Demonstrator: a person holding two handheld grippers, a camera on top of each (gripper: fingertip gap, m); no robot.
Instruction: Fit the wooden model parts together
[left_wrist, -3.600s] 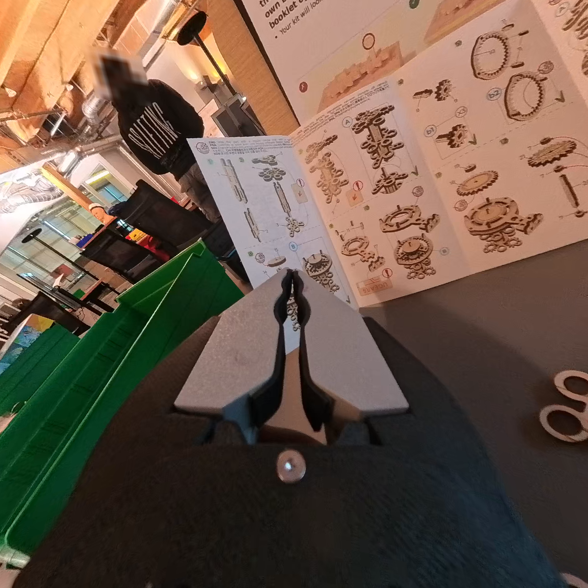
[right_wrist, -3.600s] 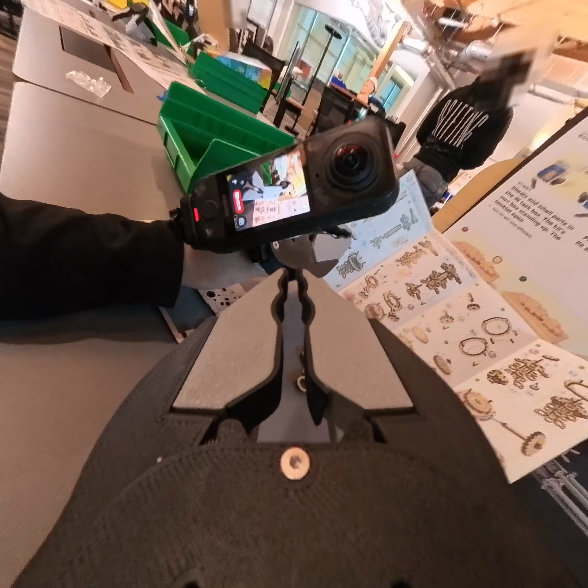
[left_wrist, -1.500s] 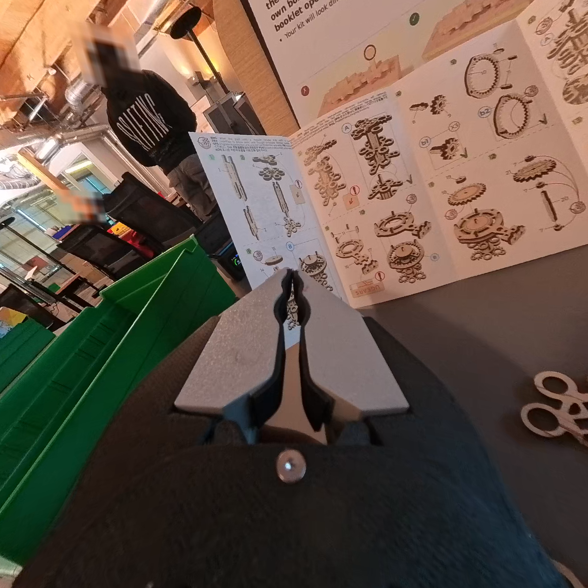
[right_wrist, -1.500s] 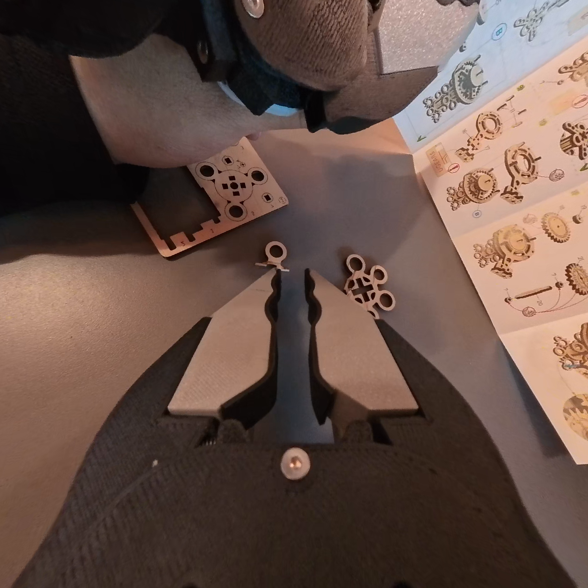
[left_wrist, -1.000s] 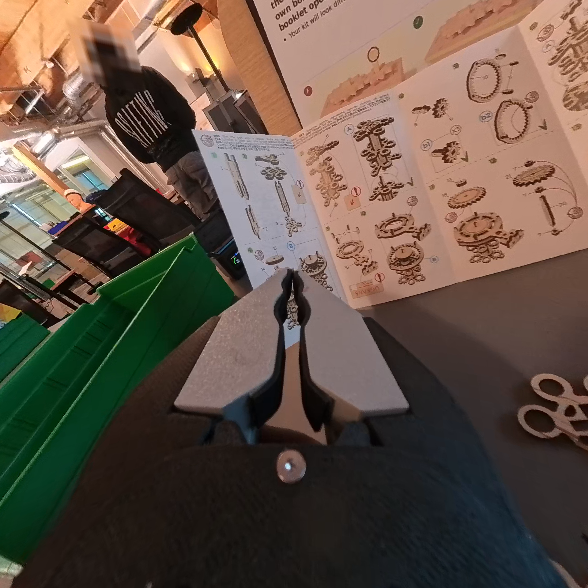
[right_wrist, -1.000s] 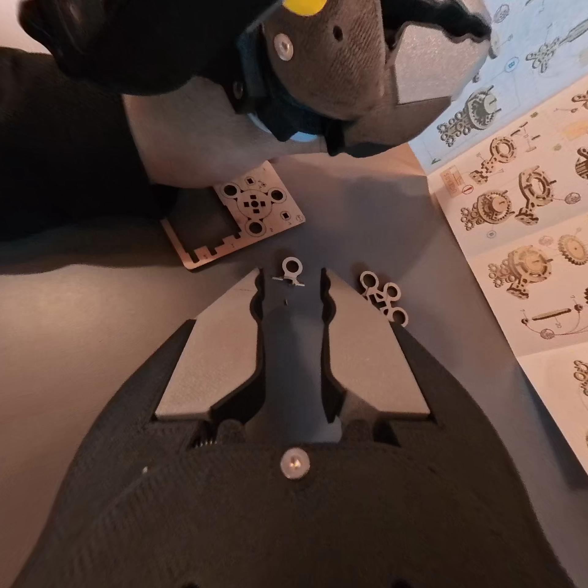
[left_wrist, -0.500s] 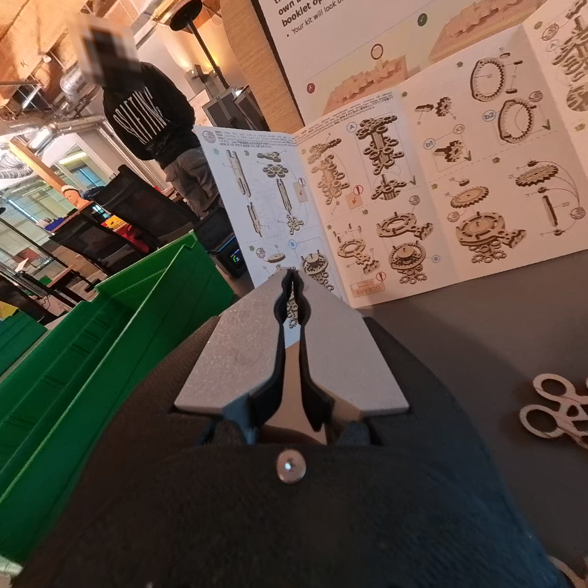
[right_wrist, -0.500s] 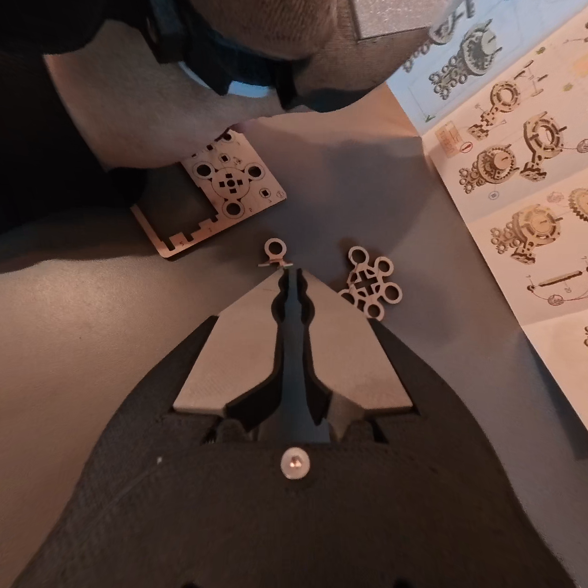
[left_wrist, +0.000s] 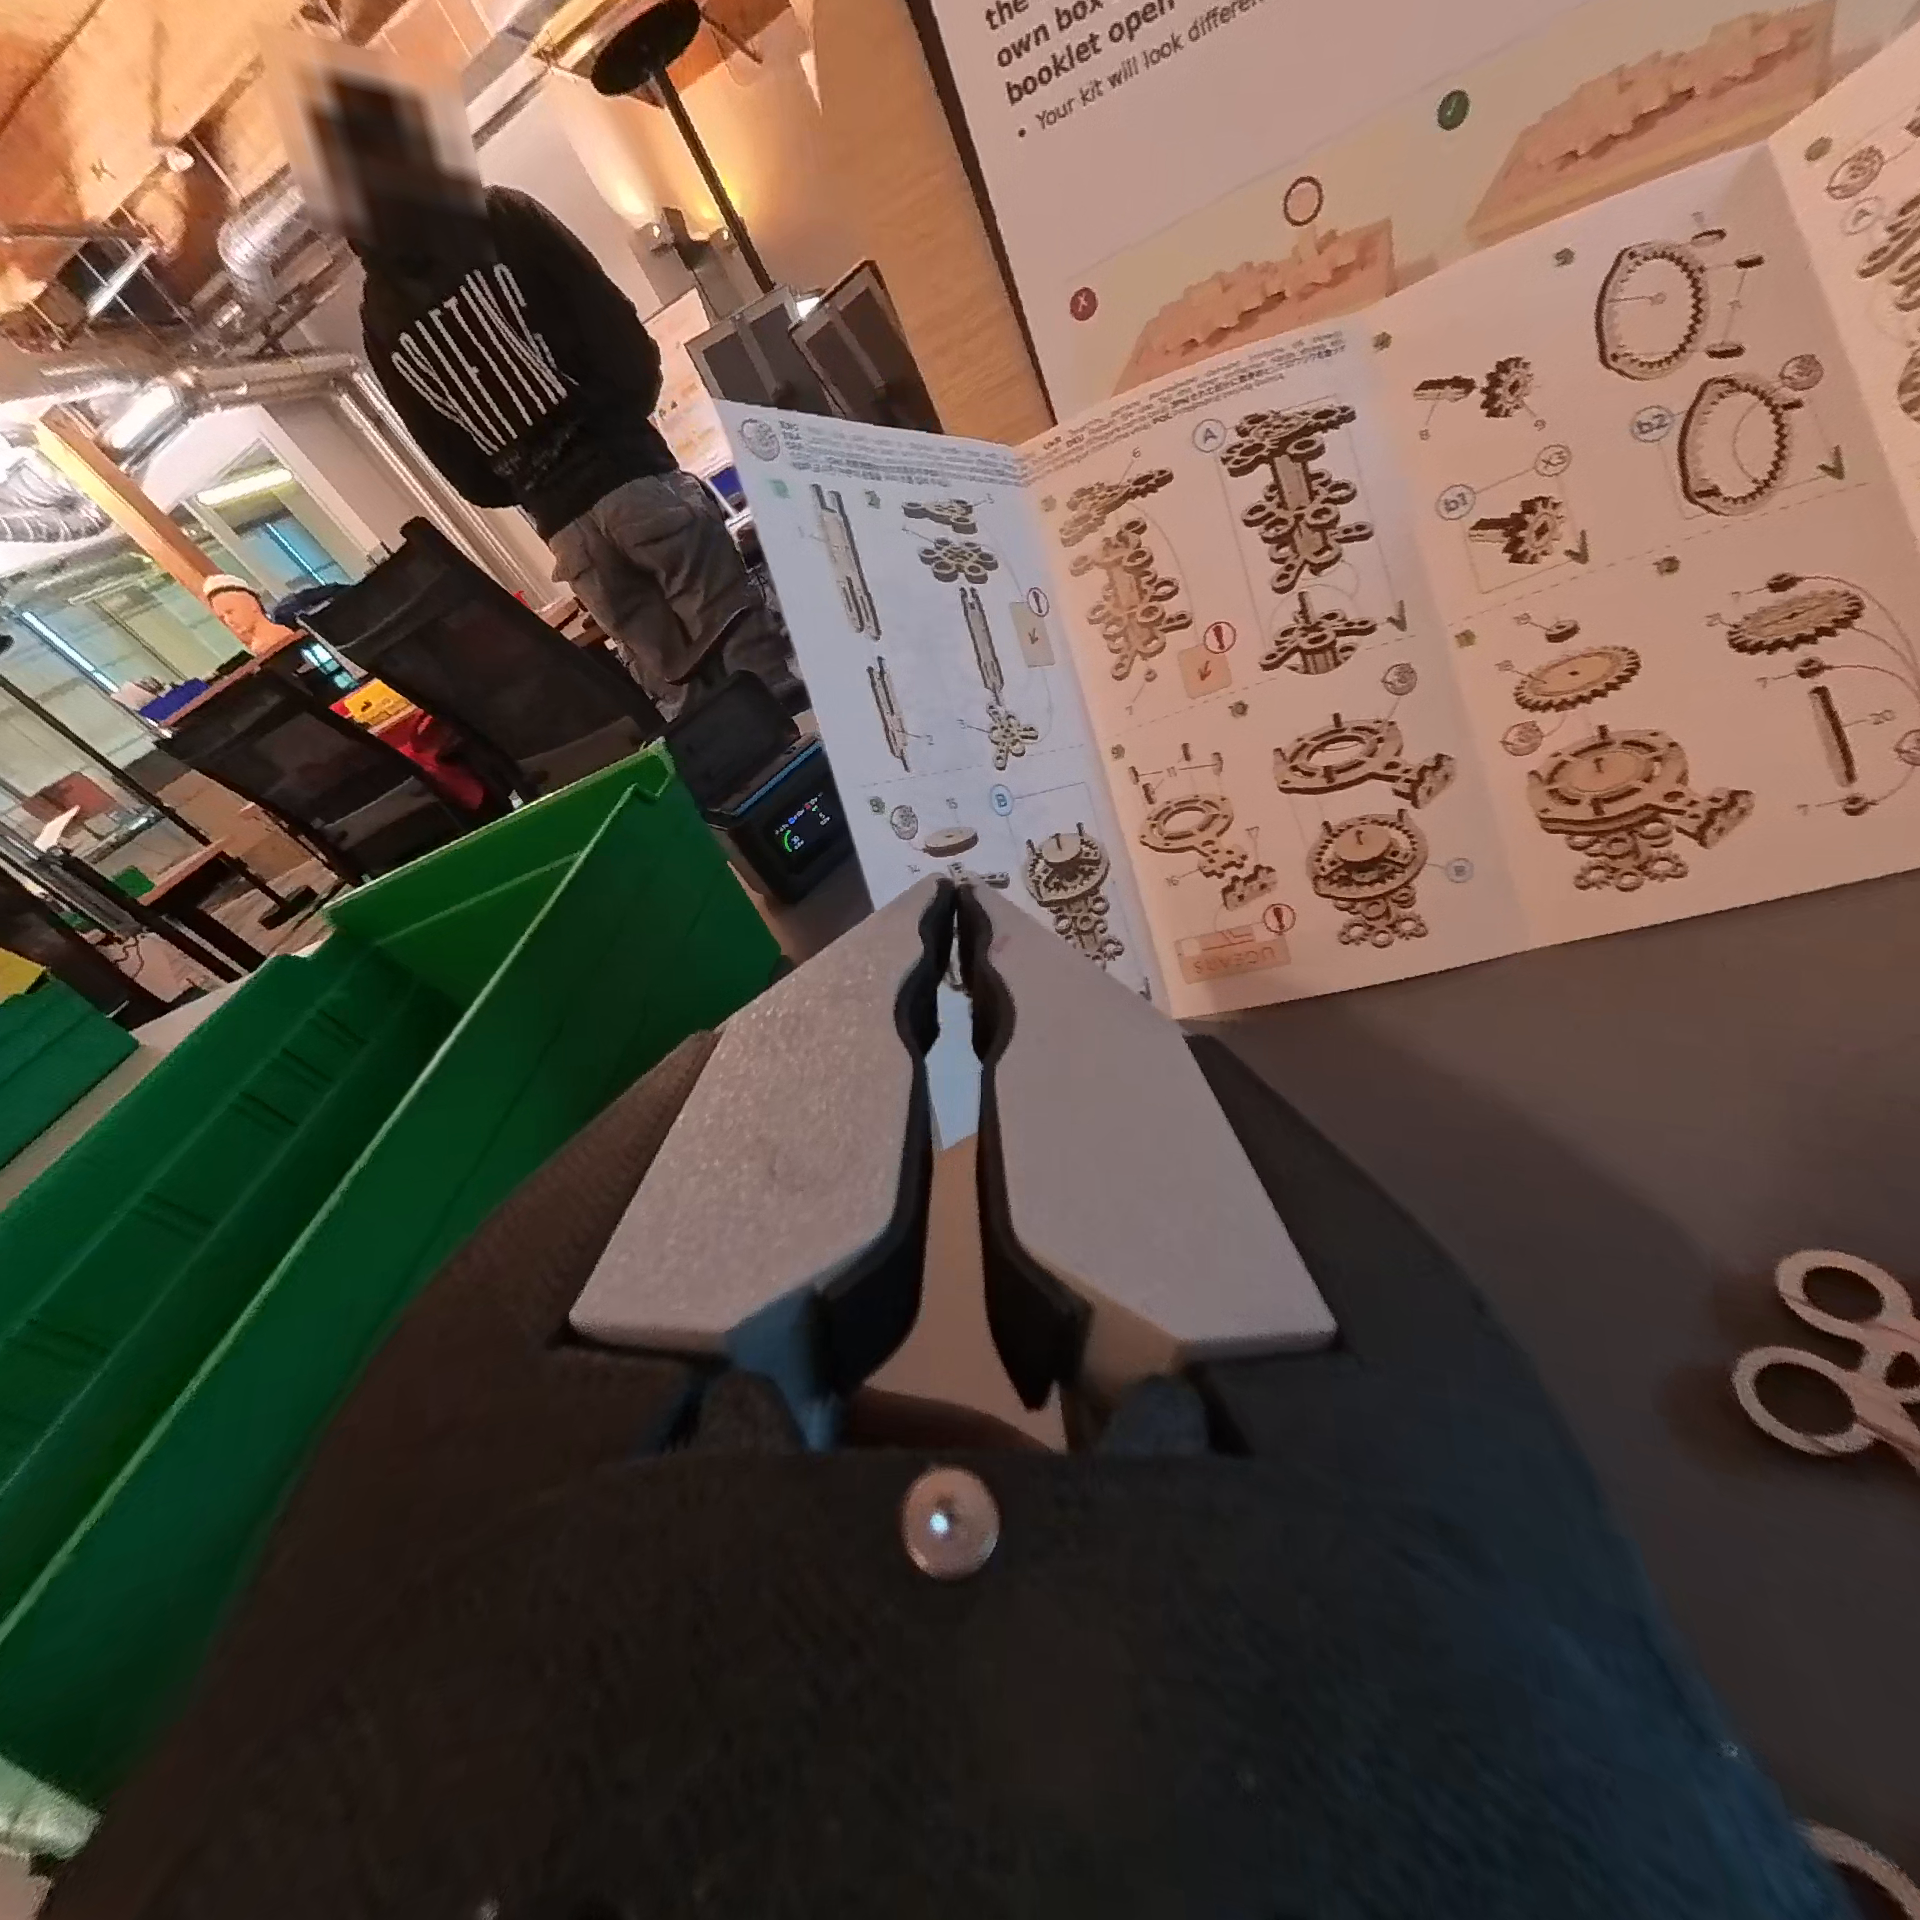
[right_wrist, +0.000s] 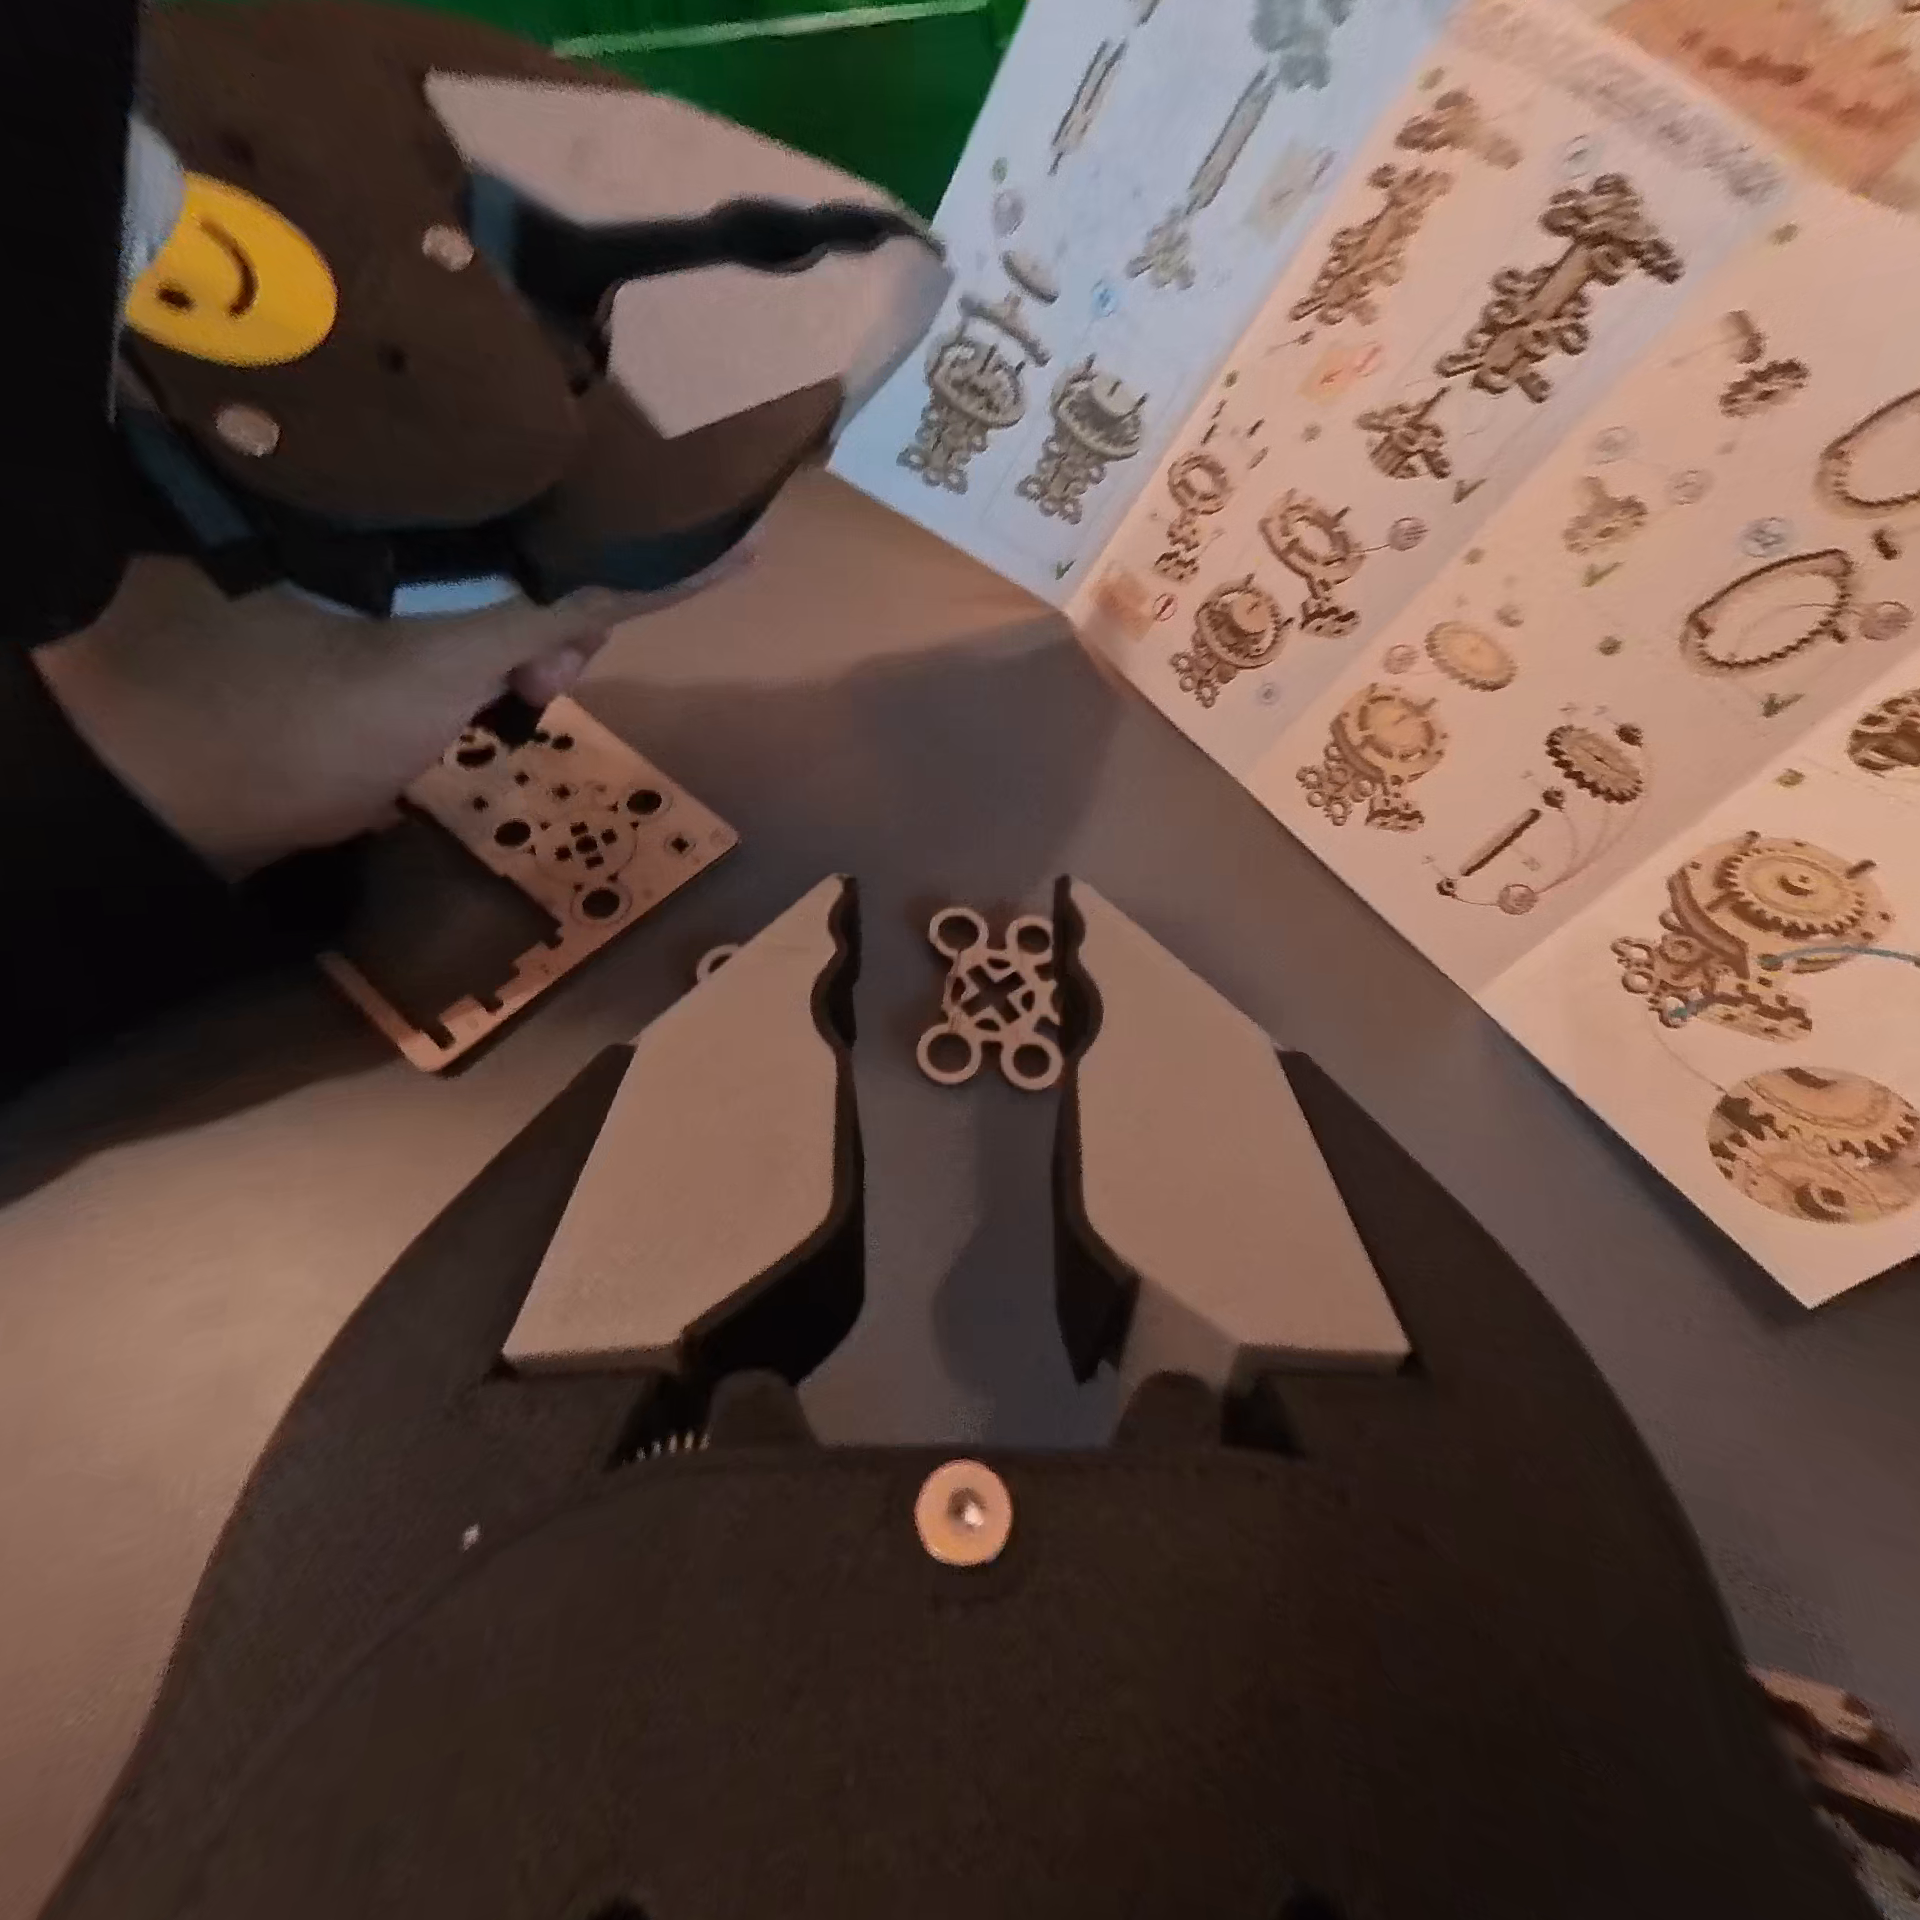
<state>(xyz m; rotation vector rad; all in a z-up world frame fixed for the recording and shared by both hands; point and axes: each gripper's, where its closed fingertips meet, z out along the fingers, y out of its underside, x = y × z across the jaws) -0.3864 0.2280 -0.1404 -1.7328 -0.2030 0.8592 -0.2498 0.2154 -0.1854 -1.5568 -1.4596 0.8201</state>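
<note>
My right gripper (right_wrist: 956, 904): grey fingers, black body. Pale tan ringed wooden piece (right_wrist: 987, 997), centre frame. Yellow smiley sticker (right_wrist: 231, 272) upper left; green bin (left_wrist: 343, 1091).

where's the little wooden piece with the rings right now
In the right wrist view, the ringed wooden piece lies flat on the grey table, between the open right gripper's fingers, right of the wooden sheet.

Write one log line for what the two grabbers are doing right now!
right gripper: open, straddling ringed wooden piece on table | left gripper: shut, empty | wooden parts sheet: under hand
</note>
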